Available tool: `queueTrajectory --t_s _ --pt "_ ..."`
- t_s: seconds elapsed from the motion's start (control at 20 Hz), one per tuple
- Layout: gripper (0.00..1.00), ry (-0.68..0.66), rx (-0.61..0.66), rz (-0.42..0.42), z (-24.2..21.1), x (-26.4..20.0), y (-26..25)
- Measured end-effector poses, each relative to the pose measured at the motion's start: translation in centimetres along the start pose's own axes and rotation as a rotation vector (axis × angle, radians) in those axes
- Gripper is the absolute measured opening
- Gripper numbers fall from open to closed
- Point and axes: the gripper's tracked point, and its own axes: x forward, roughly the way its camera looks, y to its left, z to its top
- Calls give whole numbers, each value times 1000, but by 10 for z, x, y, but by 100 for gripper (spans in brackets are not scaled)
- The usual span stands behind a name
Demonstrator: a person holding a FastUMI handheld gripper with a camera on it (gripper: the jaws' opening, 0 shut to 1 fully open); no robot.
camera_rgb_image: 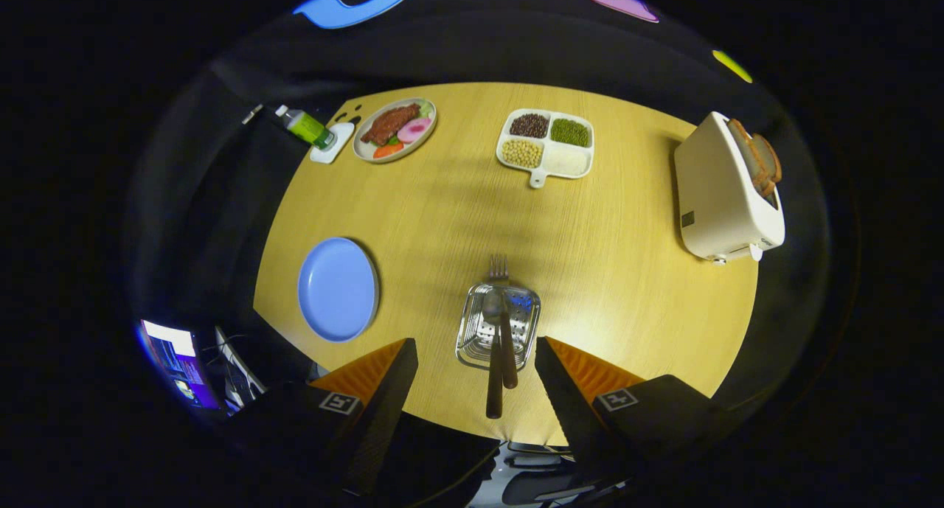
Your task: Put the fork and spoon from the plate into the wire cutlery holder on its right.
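Tabletop (627, 272) is the big thing here, pale wood grain, with everything spread around its edges. Biggest item on it is the cream toaster (726, 198) sitting at the far right edge, with slices of bread (759, 158) poking out of the top. Next down in size is the blue plate (338, 289) near the left edge, and it's bare, nothing lying on it.

Over to the plate's right, close to the near edge, is the wire cutlery holder (498, 327), a shiny little mesh basket. The fork (503, 309) and spoon (493, 353) are both lying in it side by side, touching or nearly so. The fork's tines stick out past the far rim of the holder, and both dark handles hang out over the near rim, with the spoon's handle reaching closer to the tabletop's near edge.

Along the far edge there's a white divided tray (547, 150) with four compartments: dark beans, green ones, pale yellow ones and something white. Near the far left corner is an oval plate of food (394, 129) with what looks like meat and some vegetable slices, and just beside that a small bottle (304, 125) with green liquid resting on a little white dish (330, 144).

The gripper (476, 360) has its fingers spread wide and isn't pinching anything. The holder and the two handles sit right in the gap between the fingers, apart from both.
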Motion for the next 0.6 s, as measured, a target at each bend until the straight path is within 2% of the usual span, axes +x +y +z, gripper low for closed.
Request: queueTrajectory --t_s 0.35,0.6 --pt "100 -361 -8 -25 28 -93 12" --pt "100 -592 -27 -110 35 -159 14"
